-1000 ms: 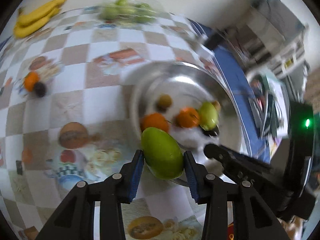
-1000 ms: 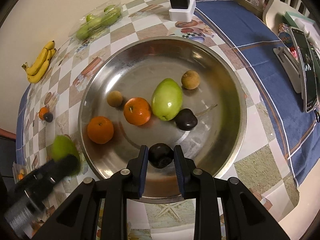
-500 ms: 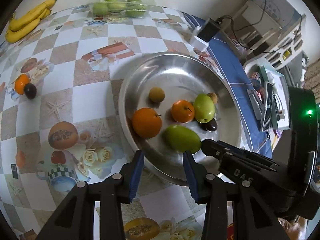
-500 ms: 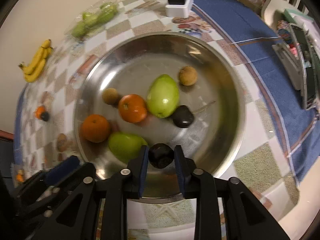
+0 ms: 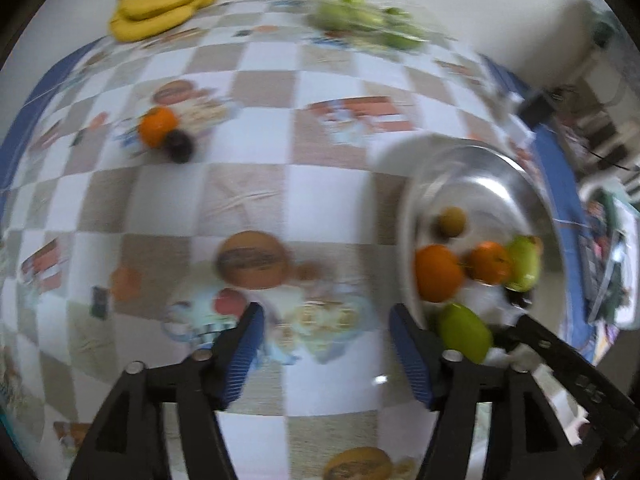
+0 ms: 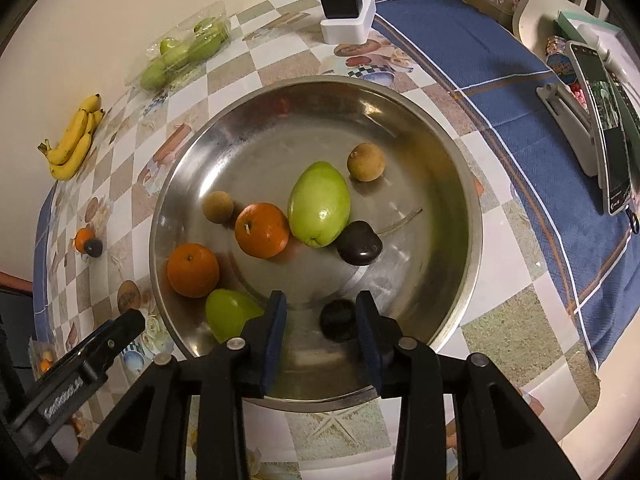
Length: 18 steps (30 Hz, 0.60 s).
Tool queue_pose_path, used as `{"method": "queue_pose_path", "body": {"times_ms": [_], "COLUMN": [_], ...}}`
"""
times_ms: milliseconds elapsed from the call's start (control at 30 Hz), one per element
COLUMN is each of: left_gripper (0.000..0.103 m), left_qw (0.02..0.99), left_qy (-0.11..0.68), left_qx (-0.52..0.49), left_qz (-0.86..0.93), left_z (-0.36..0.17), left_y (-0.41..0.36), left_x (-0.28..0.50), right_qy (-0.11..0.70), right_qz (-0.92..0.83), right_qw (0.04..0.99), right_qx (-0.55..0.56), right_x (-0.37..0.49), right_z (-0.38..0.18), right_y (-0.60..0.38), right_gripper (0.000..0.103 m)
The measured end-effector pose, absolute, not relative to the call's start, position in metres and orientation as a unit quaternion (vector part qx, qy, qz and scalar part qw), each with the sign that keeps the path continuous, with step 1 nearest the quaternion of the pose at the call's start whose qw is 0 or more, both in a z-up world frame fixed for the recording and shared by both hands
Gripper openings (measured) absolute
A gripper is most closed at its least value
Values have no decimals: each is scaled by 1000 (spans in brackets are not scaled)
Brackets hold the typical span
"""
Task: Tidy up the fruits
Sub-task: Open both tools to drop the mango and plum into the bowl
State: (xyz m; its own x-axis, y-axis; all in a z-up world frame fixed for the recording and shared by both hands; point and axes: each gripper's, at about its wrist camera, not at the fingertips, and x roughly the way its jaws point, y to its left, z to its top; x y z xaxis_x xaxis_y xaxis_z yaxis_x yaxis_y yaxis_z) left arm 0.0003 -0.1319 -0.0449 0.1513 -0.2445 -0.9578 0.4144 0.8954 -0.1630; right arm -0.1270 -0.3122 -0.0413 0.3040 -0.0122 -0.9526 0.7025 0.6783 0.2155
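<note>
Releasing looks like the step just finished on both sides: the right gripper, which a moment ago pinched the dark plum, now has its jaws spread, and the plum sits loose on the floor of the steel bowl, close against the right-hand finger. The left gripper is likewise wide apart and empty; the green mango it carried a second ago lies inside the bowl's near rim, and this gripper has swung away to face the checked tablecloth. That likely means the next pick is the small orange touching a dark fruit well apart from the bowl, with the bananas and the bagged green fruit by the wall also outside it. Already in the bowl are two oranges, a second green mango, two brown round fruits and another dark plum. The left view is heavily motion-blurred, so the bowl's contents smear there and its far side is cut by the frame; whether the bagged fruit belongs to the task cannot be told
</note>
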Motion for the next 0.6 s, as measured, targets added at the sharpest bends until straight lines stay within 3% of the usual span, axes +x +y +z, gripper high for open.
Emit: {"method": "queue_pose_path", "body": {"times_ms": [33, 100, 167, 267, 600], "left_gripper": [76, 90, 99, 103, 103], "left_qw": [756, 757, 760, 762, 769], "left_qy": [618, 622, 624, 627, 622], "left_qx": [71, 74, 74, 68, 62], "left_qz": [-203, -185, -165, -148, -133], "left_z": [-48, -53, -58, -62, -64], "left_y": [-128, -123, -116, -108, -95], "left_x": [3, 6, 9, 13, 16], "right_qy": [537, 533, 530, 527, 531], "right_qz": [-240, -239, -236, -234, -237], "right_qw": [743, 748, 752, 755, 752], "right_qx": [319, 316, 313, 311, 310], "right_x": [-126, -123, -122, -121, -123], "right_z": [-41, -39, -38, -38, -41], "right_y": [-312, -311, -310, -309, -310], "right_gripper": [38, 60, 73, 80, 82]}}
